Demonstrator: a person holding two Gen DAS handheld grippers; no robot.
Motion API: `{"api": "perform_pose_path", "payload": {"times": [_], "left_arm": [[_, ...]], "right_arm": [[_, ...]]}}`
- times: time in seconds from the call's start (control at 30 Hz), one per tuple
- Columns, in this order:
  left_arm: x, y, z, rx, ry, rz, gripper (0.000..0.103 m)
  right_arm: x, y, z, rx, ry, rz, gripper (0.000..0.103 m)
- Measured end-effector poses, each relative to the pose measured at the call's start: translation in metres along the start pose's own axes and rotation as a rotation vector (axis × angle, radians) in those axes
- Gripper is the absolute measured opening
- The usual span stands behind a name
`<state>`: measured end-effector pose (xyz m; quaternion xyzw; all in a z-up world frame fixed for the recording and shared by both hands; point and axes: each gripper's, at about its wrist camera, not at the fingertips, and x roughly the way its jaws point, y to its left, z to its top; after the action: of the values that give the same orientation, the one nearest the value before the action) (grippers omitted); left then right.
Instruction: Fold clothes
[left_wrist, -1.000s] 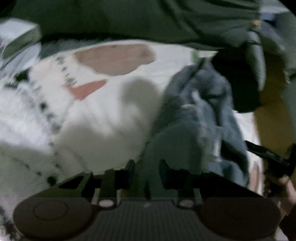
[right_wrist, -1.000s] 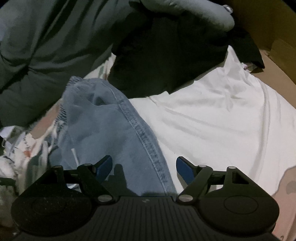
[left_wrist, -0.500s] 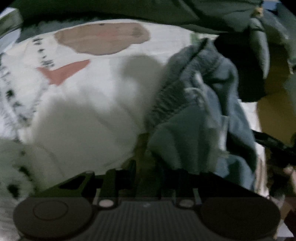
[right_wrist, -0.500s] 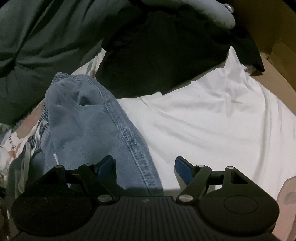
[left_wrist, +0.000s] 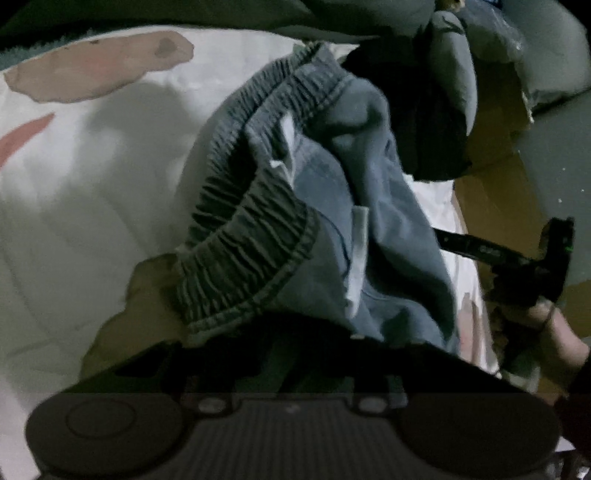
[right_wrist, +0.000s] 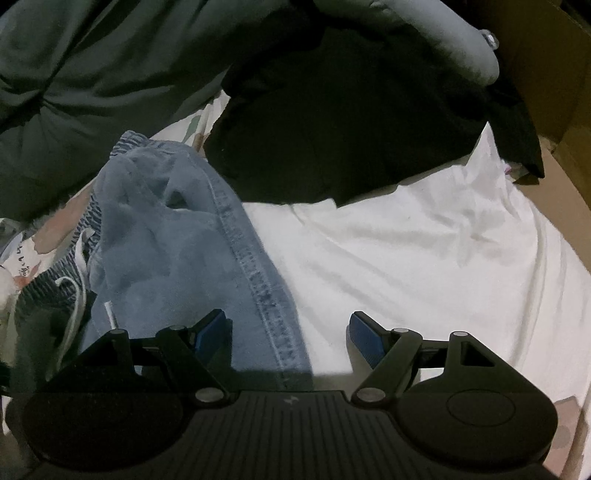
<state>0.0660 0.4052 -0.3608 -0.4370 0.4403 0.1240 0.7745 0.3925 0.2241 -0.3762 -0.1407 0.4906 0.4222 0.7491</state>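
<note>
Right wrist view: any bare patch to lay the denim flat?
Yes: the white sheet, bordered by the denim shorts on the left, the black garment above and the cardboard on the right. The top left is crowded by a dark green garment.

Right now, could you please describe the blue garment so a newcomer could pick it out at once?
Start from the white sheet spread over the bed. On its left part lies a crumpled heap of faded blue denim shorts, below a black garment. Unlike its plain neighbours, it has a gathered elastic waistband, a white drawstring and a stitched seam.
</note>
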Motion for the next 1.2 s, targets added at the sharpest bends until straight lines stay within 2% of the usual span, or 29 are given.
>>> {"api": "perform_pose_path", "payload": {"times": [0.1, 0.23, 0.47, 0.73, 0.9, 1.0, 1.1, 1.2], "left_arm": [[0.015, 0.005, -0.003, -0.026, -0.016, 0.005, 0.034], [0.021, -0.012, -0.006, 0.099, -0.017, 0.073, 0.035], [-0.018, -0.012, -0.001, 0.116, 0.022, 0.078, 0.035], [-0.047, -0.002, -0.004, 0.144, 0.066, 0.103, 0.037], [-0.065, 0.0, -0.005, 0.164, 0.076, 0.109, 0.038], [-0.069, 0.011, 0.001, 0.135, 0.068, 0.139, 0.038], [-0.073, 0.03, 0.009, 0.055, 0.06, 0.144, 0.039], [-0.079, 0.049, 0.014, -0.005, 0.013, 0.152, 0.045]], "right_arm": [[0.003, 0.003, -0.004, 0.002, 0.01, 0.004, 0.079], [0.004, 0.004, -0.006, 0.011, 0.022, -0.003, 0.079], [-0.001, 0.005, -0.007, 0.008, 0.028, -0.005, 0.079], [0.019, 0.004, -0.017, 0.037, 0.112, -0.076, 0.081], [0.023, 0.006, -0.02, 0.026, 0.125, -0.099, 0.082], [0.023, 0.006, -0.022, 0.019, 0.124, -0.099, 0.083], [0.023, 0.005, -0.024, 0.018, 0.118, -0.099, 0.083], [0.022, 0.005, -0.025, 0.017, 0.115, -0.096, 0.083]]}}
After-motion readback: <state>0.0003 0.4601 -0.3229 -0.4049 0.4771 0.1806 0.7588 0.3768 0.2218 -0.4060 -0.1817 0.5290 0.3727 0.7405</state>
